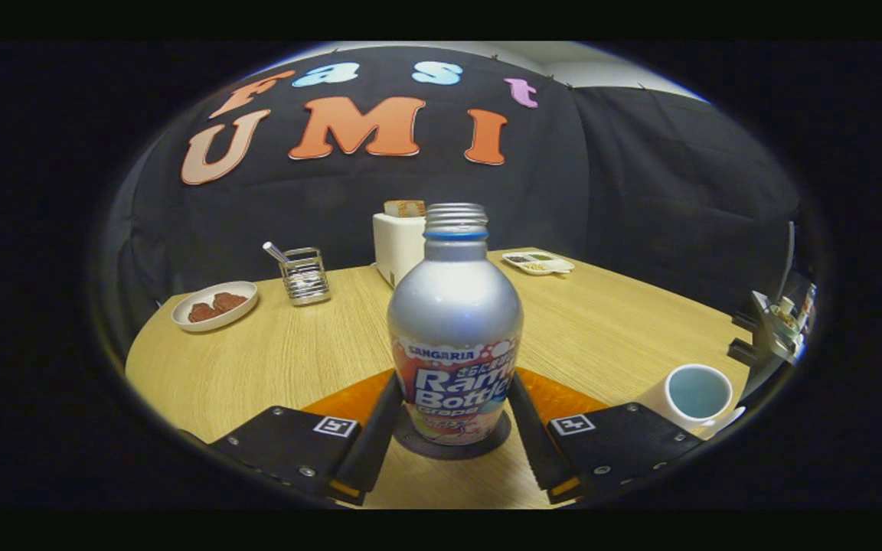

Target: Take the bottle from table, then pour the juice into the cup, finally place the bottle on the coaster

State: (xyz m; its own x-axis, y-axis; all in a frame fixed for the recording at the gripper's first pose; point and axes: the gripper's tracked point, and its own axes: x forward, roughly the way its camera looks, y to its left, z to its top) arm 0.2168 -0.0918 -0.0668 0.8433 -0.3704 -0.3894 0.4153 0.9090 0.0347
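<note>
**Bottle upright on its coaster, between the gripper's fingers**

On the far left of the light wood-grain table (288, 360) sits one white oval plate (214, 305) holding two reddish-brown pieces of food, too small to identify. Next to it stands one shiny wire holder (304, 276) with a single metal handle poking out; what the handle belongs to is hidden inside. Further along is one white toaster (397, 246) with something tan in its slot, its right side covered by the bottle.

The silver aluminium bottle with a colourful printed label (455, 325) stands upright, uncapped, on a dark round coaster (452, 446), of which just the front rim shows. An orange mat (349, 400) lies under the coaster, mostly covered by the fingers. The gripper (452, 436) has its two fingers close along the bottle's lower sides; whether both actually press on it cannot be told.

Beyond the bottle to the right lies one small white divided tray (538, 263), contents unclear. Nearest on the right stands one white cup with a pale blue inside (692, 394), partly cut off by the right finger.
</note>
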